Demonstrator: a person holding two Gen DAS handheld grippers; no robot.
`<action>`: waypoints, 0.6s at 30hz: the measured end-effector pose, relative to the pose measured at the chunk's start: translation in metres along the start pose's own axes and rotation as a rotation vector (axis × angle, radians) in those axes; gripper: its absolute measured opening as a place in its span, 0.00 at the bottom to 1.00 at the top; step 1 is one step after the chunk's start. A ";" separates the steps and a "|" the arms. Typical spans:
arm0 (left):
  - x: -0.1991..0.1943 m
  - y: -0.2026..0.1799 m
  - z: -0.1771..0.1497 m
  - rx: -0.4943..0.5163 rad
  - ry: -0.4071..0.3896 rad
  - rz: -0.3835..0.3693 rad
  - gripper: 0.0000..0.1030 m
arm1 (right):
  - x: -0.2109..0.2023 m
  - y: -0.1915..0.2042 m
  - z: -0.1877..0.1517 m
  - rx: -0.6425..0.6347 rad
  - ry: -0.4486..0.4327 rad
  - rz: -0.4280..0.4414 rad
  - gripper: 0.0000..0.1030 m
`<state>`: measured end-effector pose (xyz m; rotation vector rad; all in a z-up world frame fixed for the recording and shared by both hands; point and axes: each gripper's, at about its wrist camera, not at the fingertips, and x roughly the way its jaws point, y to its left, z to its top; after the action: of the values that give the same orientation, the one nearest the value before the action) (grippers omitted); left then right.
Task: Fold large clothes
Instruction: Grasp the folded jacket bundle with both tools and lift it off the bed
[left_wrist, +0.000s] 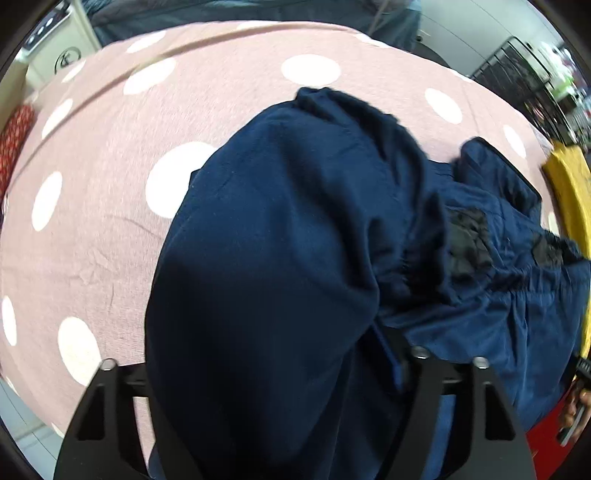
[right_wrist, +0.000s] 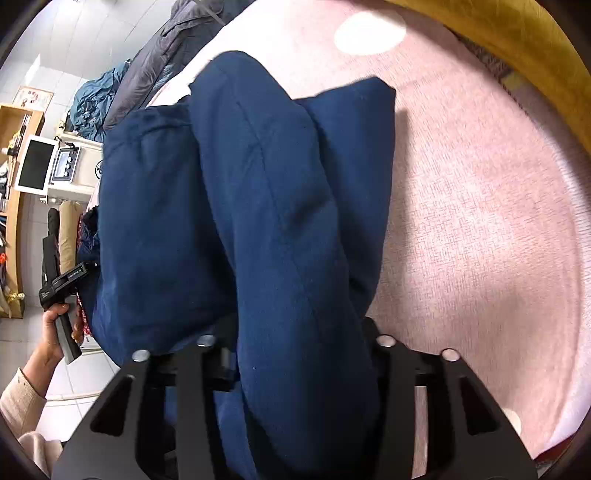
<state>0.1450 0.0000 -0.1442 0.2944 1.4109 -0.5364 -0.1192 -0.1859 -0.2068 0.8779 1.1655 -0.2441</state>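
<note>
A pink cloth with large white dots (left_wrist: 221, 122) covers the work surface and fills most of both views. In the left wrist view a yellow fabric item (left_wrist: 570, 192) lies at the right edge of the frame, a red patterned item (left_wrist: 14, 136) shows at the far left, a white appliance with a round emblem (left_wrist: 62, 48) stands in the upper left, and a dark wire rack (left_wrist: 524, 81) sits in the upper right. In the right wrist view a wooden shelf (right_wrist: 14, 206) runs down the left edge with a white-framed screen (right_wrist: 35, 166) beside it, and grey and teal bedding (right_wrist: 147, 62) is heaped in the upper left.
</note>
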 end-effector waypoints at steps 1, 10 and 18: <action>-0.005 -0.004 0.000 0.011 -0.011 -0.001 0.53 | -0.002 0.003 0.000 -0.004 -0.004 -0.005 0.31; -0.099 -0.003 -0.017 -0.028 -0.196 -0.237 0.22 | -0.077 0.113 -0.003 -0.147 -0.141 0.081 0.23; -0.233 0.109 -0.011 -0.157 -0.490 -0.330 0.19 | -0.108 0.335 0.010 -0.554 -0.223 0.181 0.23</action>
<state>0.1759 0.1393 0.0704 -0.1940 1.0157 -0.7070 0.0407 -0.0016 0.0467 0.4469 0.8730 0.1271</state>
